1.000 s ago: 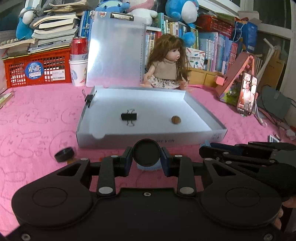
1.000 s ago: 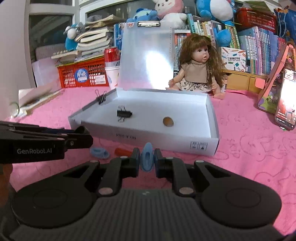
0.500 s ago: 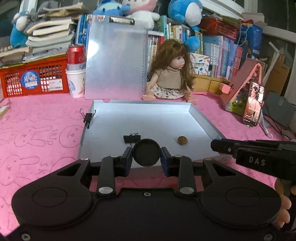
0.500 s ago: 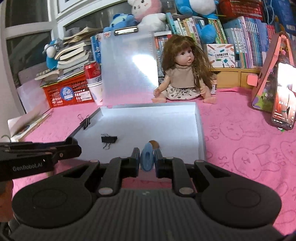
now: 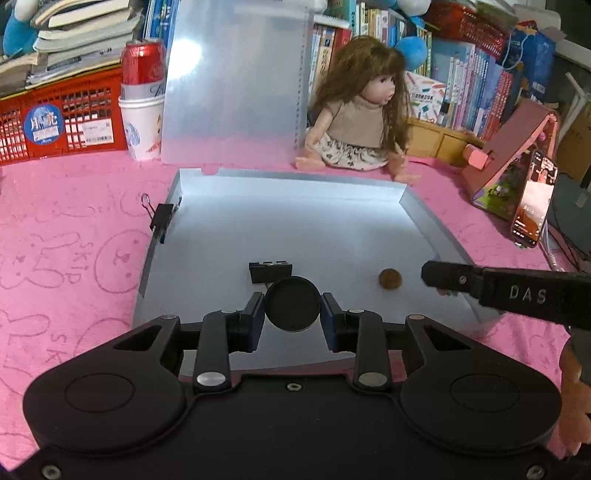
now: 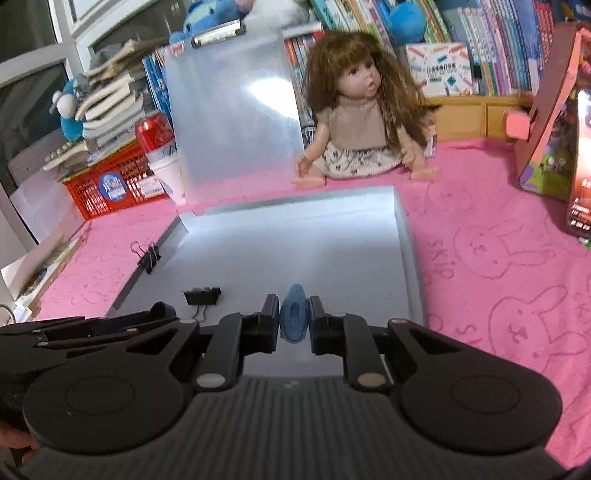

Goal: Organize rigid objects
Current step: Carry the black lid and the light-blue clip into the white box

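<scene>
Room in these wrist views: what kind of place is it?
Probably a home bedroom or study, likely a child's. A doll sits on a pink bunny-print cloth, crowded books line the back, and plush toys sit above them.

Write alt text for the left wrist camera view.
The left gripper grips a round black cap above a shallow white cardboard box holding a black binder clip and a small brown nut.

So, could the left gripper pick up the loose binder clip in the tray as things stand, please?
Probably not yet: the left gripper is shut on a black round cap, so its jaws are full. The binder clip lies unobstructed just ahead in the tray.
</scene>
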`<act>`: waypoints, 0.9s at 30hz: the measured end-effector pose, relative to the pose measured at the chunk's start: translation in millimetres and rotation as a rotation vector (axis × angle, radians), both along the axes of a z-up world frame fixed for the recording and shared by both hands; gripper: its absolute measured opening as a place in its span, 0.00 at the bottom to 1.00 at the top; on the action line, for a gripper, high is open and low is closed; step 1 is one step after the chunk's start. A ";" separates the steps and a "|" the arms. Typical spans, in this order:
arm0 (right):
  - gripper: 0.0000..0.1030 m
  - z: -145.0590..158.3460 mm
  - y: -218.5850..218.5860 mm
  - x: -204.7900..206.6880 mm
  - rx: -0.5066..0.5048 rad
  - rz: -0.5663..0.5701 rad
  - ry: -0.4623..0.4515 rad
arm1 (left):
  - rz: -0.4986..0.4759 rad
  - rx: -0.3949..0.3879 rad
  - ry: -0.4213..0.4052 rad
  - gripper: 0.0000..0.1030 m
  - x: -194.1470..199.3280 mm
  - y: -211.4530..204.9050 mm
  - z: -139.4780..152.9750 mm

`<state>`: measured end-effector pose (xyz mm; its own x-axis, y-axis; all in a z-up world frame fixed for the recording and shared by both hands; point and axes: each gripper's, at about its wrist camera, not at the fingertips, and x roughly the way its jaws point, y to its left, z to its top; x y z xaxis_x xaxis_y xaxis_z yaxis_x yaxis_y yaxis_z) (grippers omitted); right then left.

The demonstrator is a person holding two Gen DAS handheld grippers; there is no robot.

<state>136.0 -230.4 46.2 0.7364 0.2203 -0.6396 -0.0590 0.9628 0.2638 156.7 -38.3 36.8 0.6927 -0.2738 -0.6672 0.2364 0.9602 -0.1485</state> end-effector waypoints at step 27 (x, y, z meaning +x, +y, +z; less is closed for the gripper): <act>0.24 -29.9 12.1 20.1 -0.061 -0.010 0.065 | -0.019 0.070 0.020 0.30 17.7 -15.3 -24.0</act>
